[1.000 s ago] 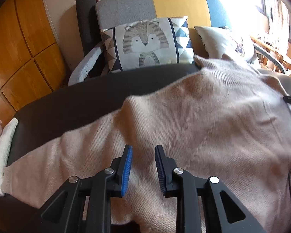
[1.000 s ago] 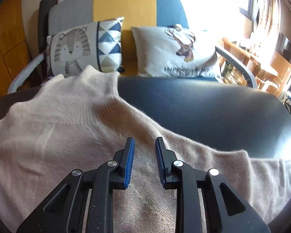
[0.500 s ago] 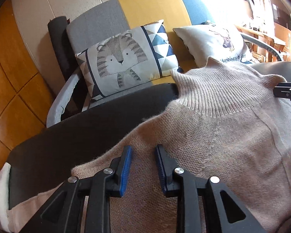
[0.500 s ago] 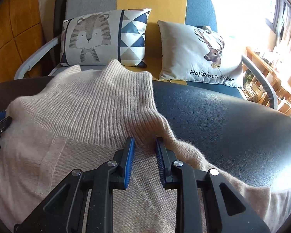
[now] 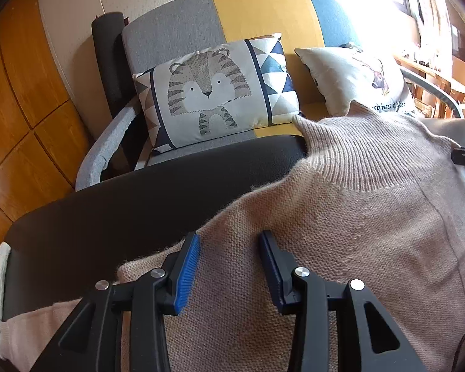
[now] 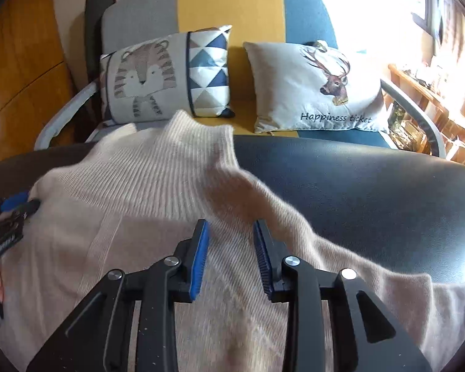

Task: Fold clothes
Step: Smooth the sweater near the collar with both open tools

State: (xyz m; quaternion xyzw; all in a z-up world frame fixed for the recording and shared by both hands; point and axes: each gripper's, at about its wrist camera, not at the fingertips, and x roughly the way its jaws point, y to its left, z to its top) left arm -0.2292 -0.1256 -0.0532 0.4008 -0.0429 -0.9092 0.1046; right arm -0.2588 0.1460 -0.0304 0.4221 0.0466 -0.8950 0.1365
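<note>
Both grippers loosen over a beige sweater [image 5: 341, 232] spread on a dark table [image 5: 139, 192].

The left gripper [image 5: 229, 248] hangs over the sweater's shoulder near the ribbed collar [image 5: 356, 158], its jaws opening, knit lying between the blue pads but not pinched. The right gripper [image 6: 229, 235] mirrors it on the other shoulder, jaws also opening, fabric between them unclamped. One sleeve [image 6: 372, 266] trails across the table. Behind stands a sofa [image 6: 232, 3] with two cushions.
</note>
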